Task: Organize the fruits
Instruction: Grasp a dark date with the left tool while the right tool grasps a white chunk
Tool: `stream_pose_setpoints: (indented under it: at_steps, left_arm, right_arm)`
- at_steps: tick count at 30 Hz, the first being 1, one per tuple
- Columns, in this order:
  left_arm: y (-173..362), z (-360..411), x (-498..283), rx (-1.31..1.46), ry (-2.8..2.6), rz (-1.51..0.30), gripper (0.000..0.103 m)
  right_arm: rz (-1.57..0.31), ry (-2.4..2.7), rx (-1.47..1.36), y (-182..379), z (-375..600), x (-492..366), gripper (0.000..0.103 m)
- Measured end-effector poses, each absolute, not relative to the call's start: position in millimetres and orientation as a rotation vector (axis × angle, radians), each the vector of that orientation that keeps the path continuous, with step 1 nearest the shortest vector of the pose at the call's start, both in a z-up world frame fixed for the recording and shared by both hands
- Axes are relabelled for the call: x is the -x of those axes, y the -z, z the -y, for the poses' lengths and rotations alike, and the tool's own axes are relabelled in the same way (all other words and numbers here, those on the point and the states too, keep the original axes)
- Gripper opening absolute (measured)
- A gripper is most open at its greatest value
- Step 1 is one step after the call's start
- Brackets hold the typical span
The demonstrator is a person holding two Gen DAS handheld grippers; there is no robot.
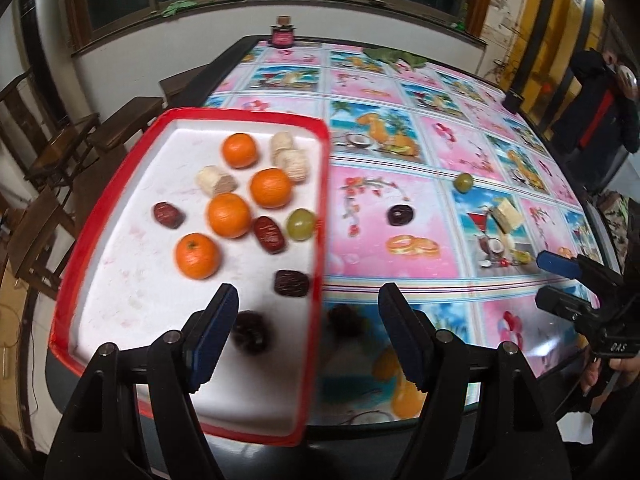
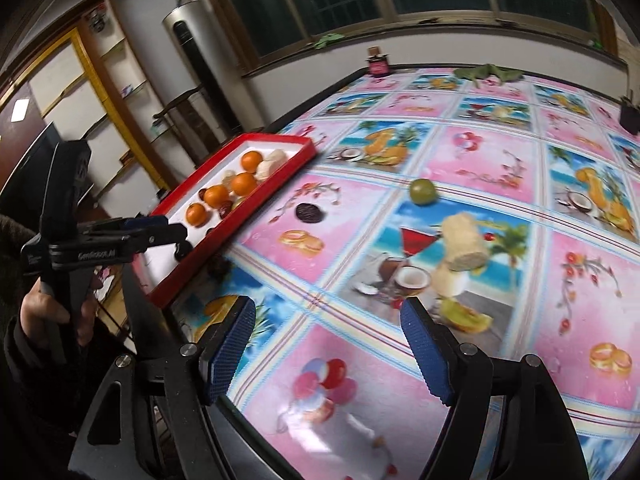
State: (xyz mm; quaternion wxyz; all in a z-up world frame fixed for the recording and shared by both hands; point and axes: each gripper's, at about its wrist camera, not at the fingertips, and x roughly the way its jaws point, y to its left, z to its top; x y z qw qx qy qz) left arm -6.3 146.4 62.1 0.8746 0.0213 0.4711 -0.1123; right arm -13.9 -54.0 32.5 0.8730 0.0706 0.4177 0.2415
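Dark fruit (image 1: 251,333) beneath left gripper (image 1: 308,332)

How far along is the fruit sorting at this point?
Mostly done: the red tray already holds four oranges, a green grape and several dates. Nothing is in hand; the left claw and right claw are open and empty. On the tablecloth remain a green fruit, a dark fruit and a pale piece.
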Motion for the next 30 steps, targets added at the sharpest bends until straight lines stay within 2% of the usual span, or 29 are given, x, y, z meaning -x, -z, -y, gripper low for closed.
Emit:
stream_pose_setpoints:
  at_steps: [10,15,17,21,23,28,30]
  left_arm:
    - [-56,-103,-4,-0.065,0.339,-1.011,0.072]
    - [-46,-89,-21,-0.026,0.346,-1.042,0.071]
    - [-43,-88,-28,0.024,0.359,-1.051,0.063]
    - [-40,-81,-36,0.039,0.353,-1.048,0.058]
    - [-39,-78,-39,0.036,0.356,-1.05,0.05]
    - [-32,-69,-50,0.024,0.35,-1.065,0.049]
    - [-30,-65,-55,0.021,0.348,-1.069,0.044]
  right_arm:
    - [-0.845,-0.389,-0.131,-41,75,-1,0.075]
    - [-0.86,-0.32,-0.1,-37,82,-13,0.062]
    - [-0.871,-0.297,-0.073,-33,82,-17,0.06]
    - [-0.888,-0.258,-0.05,-27,85,-26,0.058]
    - [-0.893,-0.242,-0.042,-25,86,-31,0.058]
    - [-0.901,-0.235,-0.043,-21,85,-43,0.055]
    - [-0.906,-0.232,-0.038,-20,85,-46,0.054]
